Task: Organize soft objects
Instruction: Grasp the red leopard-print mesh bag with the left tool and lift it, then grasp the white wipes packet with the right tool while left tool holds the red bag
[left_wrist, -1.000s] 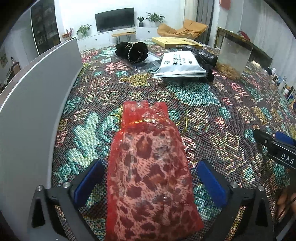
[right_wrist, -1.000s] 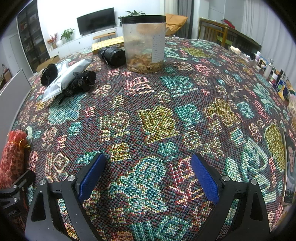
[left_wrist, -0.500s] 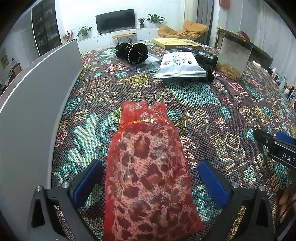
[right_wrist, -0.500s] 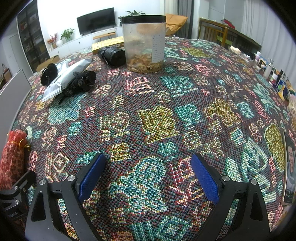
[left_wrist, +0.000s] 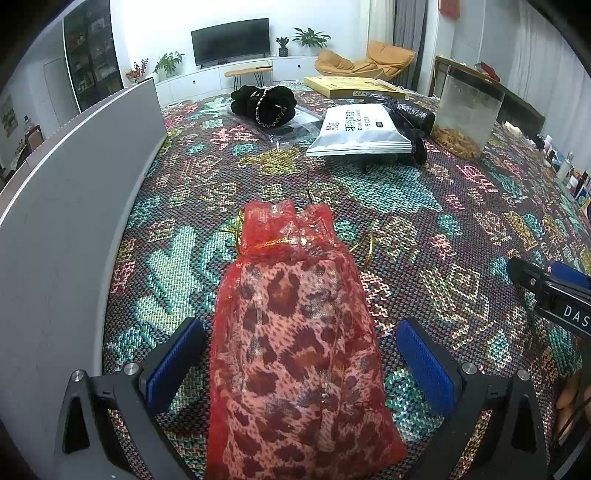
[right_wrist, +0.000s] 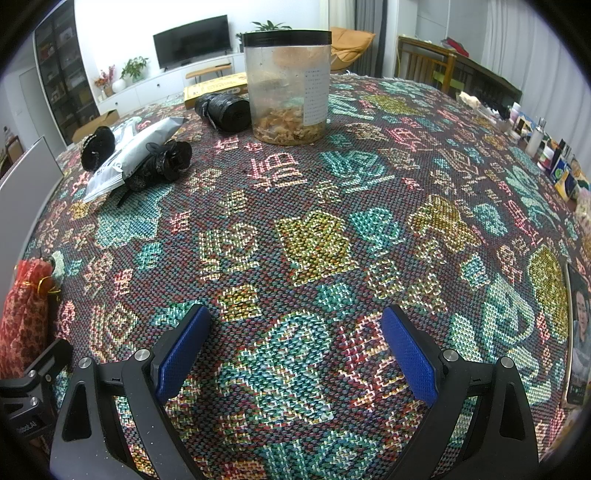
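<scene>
Left wrist — tongs (left_wrist: 301, 354) wide, straddling pouch (left_wrist: 295, 339)

The letters "DAS" stand in white on the black right gripper (left_wrist: 554, 295), at the right edge of the left wrist view. The word is cut off there. The white bag (left_wrist: 360, 129) far on the table has black print, too small to read. The jar (right_wrist: 288, 88) has a white label with tiny print, also too small to read.
</scene>
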